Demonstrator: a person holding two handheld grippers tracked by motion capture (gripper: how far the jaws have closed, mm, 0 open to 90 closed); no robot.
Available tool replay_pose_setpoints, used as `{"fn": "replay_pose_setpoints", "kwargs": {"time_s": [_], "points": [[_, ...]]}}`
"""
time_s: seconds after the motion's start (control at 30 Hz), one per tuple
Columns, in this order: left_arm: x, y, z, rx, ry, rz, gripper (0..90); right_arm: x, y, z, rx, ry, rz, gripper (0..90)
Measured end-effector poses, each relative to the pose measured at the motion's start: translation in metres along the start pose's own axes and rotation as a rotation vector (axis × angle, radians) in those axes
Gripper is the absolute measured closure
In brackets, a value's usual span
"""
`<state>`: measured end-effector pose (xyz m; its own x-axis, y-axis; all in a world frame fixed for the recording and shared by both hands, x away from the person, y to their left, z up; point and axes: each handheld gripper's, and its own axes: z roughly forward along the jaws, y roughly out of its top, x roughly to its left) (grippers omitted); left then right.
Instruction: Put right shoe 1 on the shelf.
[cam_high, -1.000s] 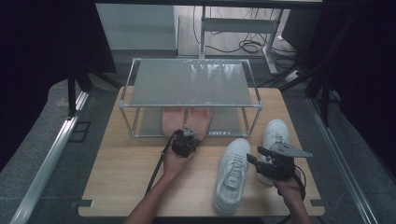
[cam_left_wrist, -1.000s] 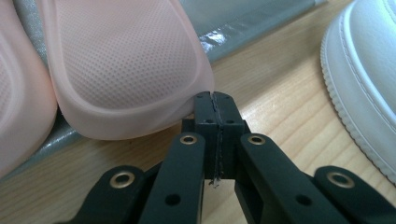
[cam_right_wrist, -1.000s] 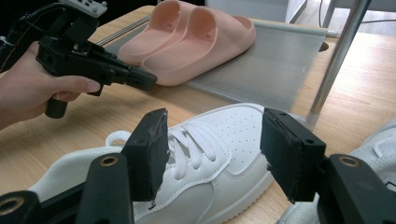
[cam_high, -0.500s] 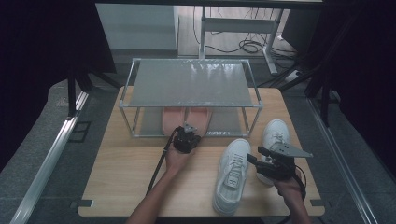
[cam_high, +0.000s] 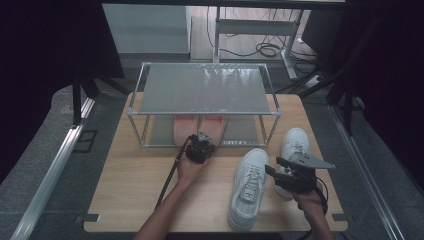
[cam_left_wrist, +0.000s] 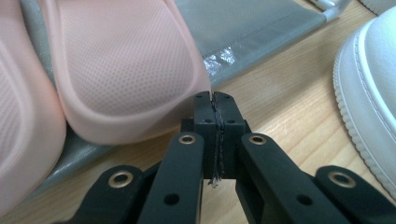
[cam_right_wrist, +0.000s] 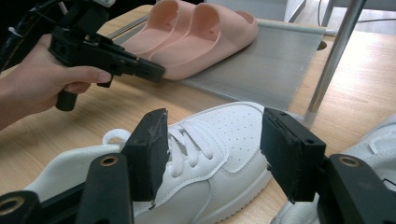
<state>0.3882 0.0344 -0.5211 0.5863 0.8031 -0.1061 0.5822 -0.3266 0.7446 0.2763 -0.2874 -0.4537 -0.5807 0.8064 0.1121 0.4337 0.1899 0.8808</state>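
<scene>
the pale wooden surface (cam_high: 135, 200) sits in a dim room of black drapes, grey floor, and loose cables beyond its far edge. on its far half stands the two-tier metal-framed shoe rack with grey mesh shelves (cam_high: 205, 90), top shelf bare. on the rack's lower shelf lie the pair of pink foam slides (cam_high: 200, 127), side by side, heels at the near edge. on the right of the surface, in front of the rack, lie two white leather lace-up sneakers: the nearer sneaker (cam_high: 248, 187) points towards the rack, the second sneaker (cam_high: 294, 142) lies just to its right. the work looks like shelving shoes, with the slides already in and the sneakers to follow. the left tongs (cam_left_wrist: 215, 100) are closed tight with nothing between them, their tips right at the heel edge of the right-hand slide, as if nudging it home. the right tongs (cam_right_wrist: 212, 154) stand wide, hovering above the laced middle of the nearer sneaker without touching it. next, i judge, the right tongs must drop over the sneaker's upper or collar and close firmly, since the shoe is broad and could tip.
</scene>
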Motion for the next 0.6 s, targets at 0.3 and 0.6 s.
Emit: {"fn": "replay_pose_setpoints", "kwargs": {"time_s": [0.3,0.6], "points": [[0.008,-0.009,-0.007,-0.001,0.019,-0.004,90.0,0.001,0.001,0.0,-0.001,0.001,-0.001,41.9],[0.013,-0.006,0.001,0.003,0.021,-0.016,90.0,-0.001,0.0,-0.001,-0.003,-0.001,0.003,41.9]]}}
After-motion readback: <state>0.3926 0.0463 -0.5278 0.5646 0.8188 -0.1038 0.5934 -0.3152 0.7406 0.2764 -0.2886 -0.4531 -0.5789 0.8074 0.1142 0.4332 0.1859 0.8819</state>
